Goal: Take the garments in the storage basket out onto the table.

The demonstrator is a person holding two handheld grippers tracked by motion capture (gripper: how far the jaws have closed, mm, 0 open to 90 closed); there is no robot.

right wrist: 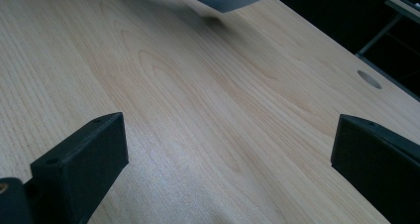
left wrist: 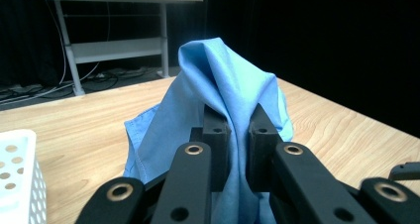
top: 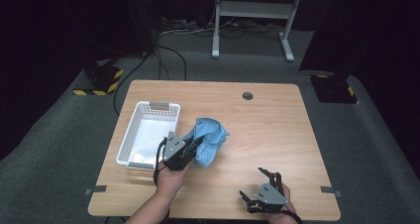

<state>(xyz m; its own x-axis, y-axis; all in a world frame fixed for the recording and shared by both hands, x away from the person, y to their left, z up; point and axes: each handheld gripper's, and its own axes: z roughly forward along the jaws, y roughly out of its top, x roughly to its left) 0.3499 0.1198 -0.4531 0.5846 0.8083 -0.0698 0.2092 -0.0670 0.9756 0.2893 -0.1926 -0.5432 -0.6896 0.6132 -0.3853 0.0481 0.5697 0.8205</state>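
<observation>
The blue cloth (left wrist: 218,90) is being pinched between the jaws of the left gripper (left wrist: 237,135), bunching up just right of the white basket (top: 130,135). The right gripper (top: 261,184) is resting spread wide over the wooden table (top: 267,130).

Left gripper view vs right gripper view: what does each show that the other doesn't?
Left gripper view alone: the left hand-held gripper shut on a fold of the blue cloth, a corner of the white basket, and a desk frame beyond the table. Right gripper view alone: the right hand-held gripper open over bare wood, and the round cable hole. Both: the wooden table and the blue cloth, just a blurred edge in the right one.
</observation>
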